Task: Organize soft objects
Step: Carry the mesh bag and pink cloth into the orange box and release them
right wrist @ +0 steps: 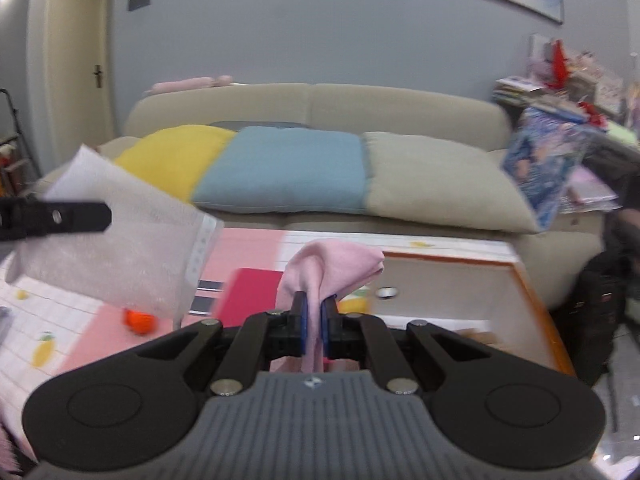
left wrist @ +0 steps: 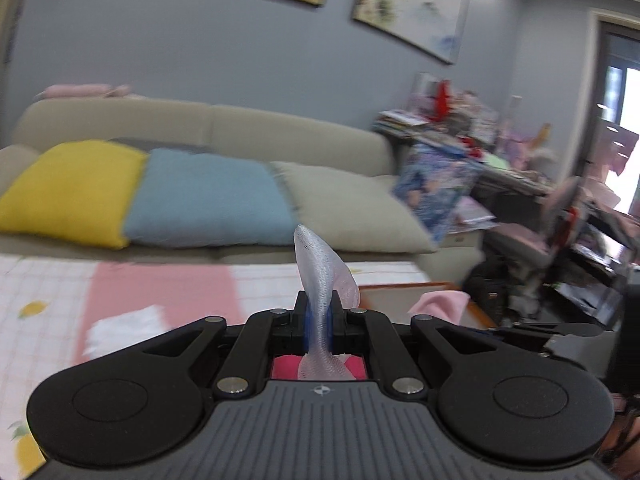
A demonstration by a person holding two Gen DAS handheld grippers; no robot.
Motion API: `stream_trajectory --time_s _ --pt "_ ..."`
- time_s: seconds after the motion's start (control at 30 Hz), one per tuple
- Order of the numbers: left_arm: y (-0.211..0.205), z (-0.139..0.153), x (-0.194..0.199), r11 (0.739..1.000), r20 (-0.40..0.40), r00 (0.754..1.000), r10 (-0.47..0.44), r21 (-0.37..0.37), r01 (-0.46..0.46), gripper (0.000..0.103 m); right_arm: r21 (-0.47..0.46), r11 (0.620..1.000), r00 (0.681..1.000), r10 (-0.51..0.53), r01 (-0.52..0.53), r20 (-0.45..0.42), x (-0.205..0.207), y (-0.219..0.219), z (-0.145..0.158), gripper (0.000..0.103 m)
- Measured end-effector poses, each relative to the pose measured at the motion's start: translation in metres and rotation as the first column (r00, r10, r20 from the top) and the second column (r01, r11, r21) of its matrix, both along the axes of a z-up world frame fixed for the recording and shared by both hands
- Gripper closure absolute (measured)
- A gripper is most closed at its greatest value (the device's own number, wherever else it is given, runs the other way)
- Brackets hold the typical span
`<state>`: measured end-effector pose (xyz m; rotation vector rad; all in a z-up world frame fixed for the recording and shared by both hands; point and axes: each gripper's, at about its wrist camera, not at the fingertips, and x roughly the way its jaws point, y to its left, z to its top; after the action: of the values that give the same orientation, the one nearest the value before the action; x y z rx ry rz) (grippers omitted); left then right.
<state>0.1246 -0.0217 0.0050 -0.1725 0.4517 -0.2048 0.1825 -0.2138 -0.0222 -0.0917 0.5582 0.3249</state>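
My left gripper [left wrist: 319, 312] is shut on a white mesh bag [left wrist: 320, 276], whose edge sticks up between the fingers. In the right wrist view the same mesh bag [right wrist: 120, 248] hangs open at the left, held by the left gripper's black finger [right wrist: 76, 216]. My right gripper [right wrist: 314, 316] is shut on a pink cloth [right wrist: 332, 268], held above the table just right of the bag. The pink cloth [left wrist: 440, 304] also shows at the right in the left wrist view.
A table with a pink and white checked cover [right wrist: 248, 248] lies below, with a magenta item [right wrist: 248, 292], an orange object [right wrist: 138, 320] and a white tray with orange rim [right wrist: 524, 284]. A beige sofa [right wrist: 400, 108] holds yellow [right wrist: 176, 156], blue [right wrist: 284, 168] and beige [right wrist: 440, 184] cushions. Clutter [left wrist: 480, 140] stands at the right.
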Motion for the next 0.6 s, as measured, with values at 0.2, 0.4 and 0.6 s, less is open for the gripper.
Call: stream_trajectory --time_s 0.2,0.4,0.6 --pt "-0.052 0.010 0.030 0.990 0.038 0.989 -0.144 -0.002 0.144 0.095 -0.086 0.994 0.998 -0.068 0.069 0.017 0.019 -0.044 0.004 0.099" --pt "-0.100 -0.003 0.066 0.968 -0.011 0.969 -0.248 0.035 0.249 0.095 -0.166 0.982 0.995 -0.099 0.092 -0.032 0.042 -0.072 -0.007 0.098" --pt "-0.132 -0.034 0.097 0.952 -0.128 0.950 -0.285 0.078 0.296 0.095 -0.216 0.970 0.975 -0.147 0.109 -0.166 0.072 -0.092 -0.038 0.098"
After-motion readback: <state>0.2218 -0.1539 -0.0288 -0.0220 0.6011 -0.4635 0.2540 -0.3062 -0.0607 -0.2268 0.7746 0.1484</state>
